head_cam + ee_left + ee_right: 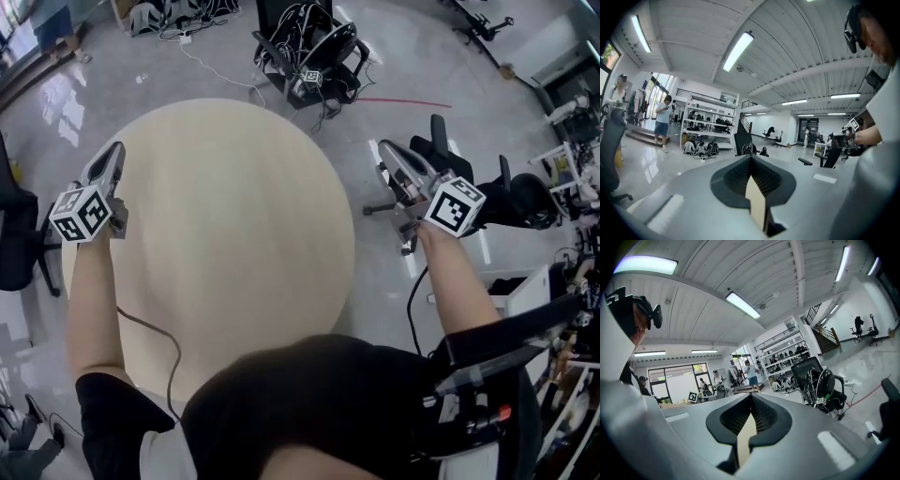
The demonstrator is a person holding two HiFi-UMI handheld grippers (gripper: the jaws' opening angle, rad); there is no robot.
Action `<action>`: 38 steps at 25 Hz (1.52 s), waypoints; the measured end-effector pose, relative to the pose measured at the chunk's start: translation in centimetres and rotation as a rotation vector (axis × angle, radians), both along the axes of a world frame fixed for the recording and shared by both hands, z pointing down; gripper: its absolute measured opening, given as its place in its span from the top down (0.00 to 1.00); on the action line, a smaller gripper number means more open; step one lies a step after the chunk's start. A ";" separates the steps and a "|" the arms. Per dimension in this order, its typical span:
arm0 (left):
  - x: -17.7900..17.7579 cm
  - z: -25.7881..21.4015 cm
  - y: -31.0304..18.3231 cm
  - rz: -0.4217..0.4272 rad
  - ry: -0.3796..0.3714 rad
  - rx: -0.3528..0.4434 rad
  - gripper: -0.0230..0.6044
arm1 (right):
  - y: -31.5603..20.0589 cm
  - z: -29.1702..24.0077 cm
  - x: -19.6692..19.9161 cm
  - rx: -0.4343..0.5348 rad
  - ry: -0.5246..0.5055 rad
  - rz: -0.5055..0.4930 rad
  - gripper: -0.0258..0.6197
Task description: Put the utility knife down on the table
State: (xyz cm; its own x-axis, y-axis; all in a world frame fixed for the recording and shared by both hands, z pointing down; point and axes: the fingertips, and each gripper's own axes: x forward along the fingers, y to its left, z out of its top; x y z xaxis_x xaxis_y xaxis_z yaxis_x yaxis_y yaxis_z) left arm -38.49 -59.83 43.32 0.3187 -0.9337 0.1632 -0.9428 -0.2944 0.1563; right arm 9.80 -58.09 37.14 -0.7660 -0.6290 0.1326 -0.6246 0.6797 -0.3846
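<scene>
The round beige table (225, 216) lies below me in the head view, and I see nothing on its top. No utility knife shows in any view. My left gripper (112, 155) is held up over the table's left edge, its jaws closed together with nothing between them (750, 158). My right gripper (387, 157) hangs off the table's right side over the floor. Its jaws also meet, empty (751, 397). Both grippers point nearly level out into the room.
A black office chair draped with cables (314, 47) stands beyond the table. Another black chair (506, 199) sits right of my right gripper, and a third (19, 234) at the left edge. A cable (155, 333) trails from my left arm. Shelves (710, 126) and a standing person (662, 122) are far off.
</scene>
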 end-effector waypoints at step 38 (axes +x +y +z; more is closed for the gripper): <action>68.1 -12.5 24.3 0.725 0.216 0.079 0.96 | 27.0 -6.7 42.2 0.113 0.054 0.320 0.94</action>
